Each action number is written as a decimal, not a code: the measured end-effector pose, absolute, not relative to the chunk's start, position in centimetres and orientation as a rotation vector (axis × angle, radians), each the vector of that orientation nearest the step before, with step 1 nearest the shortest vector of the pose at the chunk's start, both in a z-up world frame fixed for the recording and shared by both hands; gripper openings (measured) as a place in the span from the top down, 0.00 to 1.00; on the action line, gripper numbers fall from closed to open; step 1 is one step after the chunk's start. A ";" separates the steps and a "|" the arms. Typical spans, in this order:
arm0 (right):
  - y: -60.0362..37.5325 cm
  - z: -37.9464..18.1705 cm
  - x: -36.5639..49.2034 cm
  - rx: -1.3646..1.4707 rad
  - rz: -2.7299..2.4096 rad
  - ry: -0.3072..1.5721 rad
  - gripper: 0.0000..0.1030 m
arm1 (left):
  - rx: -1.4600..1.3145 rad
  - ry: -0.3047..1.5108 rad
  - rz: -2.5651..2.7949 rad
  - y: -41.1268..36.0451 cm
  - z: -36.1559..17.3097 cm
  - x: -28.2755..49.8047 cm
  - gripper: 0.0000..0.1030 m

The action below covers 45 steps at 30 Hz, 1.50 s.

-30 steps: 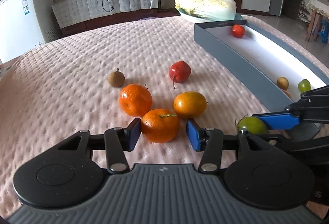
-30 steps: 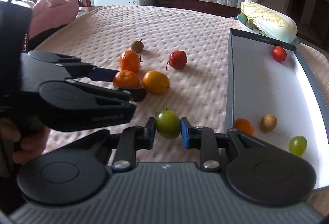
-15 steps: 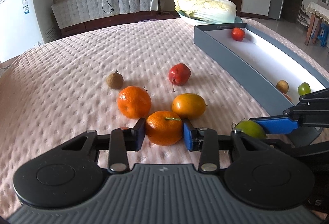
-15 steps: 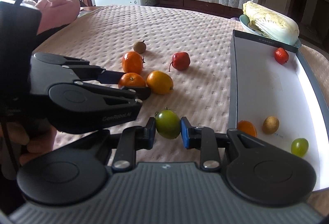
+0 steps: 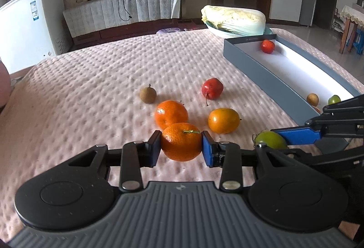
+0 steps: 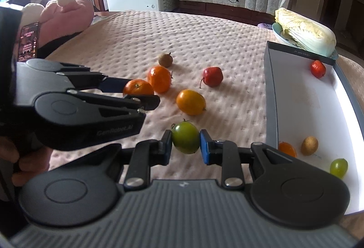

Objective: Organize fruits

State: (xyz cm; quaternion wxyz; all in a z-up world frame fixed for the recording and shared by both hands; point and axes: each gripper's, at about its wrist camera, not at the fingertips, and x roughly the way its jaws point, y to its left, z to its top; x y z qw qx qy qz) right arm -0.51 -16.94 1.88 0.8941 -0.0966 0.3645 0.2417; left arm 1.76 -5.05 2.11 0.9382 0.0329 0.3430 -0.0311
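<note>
My left gripper (image 5: 181, 148) is shut on an orange tangerine (image 5: 181, 141) and holds it just above the pink cloth; it also shows in the right wrist view (image 6: 138, 88). My right gripper (image 6: 185, 144) is shut on a green tomato (image 6: 185, 137), seen too in the left wrist view (image 5: 269, 139). On the cloth lie a second tangerine (image 5: 170, 113), a yellow-orange fruit (image 5: 223, 120), a red fruit (image 5: 212, 88) and a small brown fruit (image 5: 147, 94). The grey box (image 6: 271, 93) at the right holds a red fruit (image 6: 318, 68), an orange one (image 6: 287, 149), a brown one (image 6: 309, 145) and a green one (image 6: 338, 166).
A cabbage on a plate (image 5: 234, 20) stands behind the box's far end. A pink plush toy (image 6: 66, 13) lies at the table's left edge. A white fridge (image 5: 27, 27) and a covered sideboard (image 5: 122, 11) stand beyond the table.
My left gripper closed on the nearest tangerine and lifted it slightly. My right gripper kept its hold on the green tomato and rose a little.
</note>
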 end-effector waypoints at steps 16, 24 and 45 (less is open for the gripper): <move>-17.1 2.7 -1.3 -0.165 0.506 0.723 0.71 | 0.057 0.677 -0.029 -3.9 3.5 0.7 0.58; -18.0 3.2 -1.9 -0.141 0.511 0.701 0.71 | 0.055 0.665 -0.029 -3.9 3.8 0.4 0.58; -18.3 3.7 -2.0 -0.105 0.527 0.694 0.71 | 0.067 0.676 -0.027 -3.8 3.7 0.4 0.58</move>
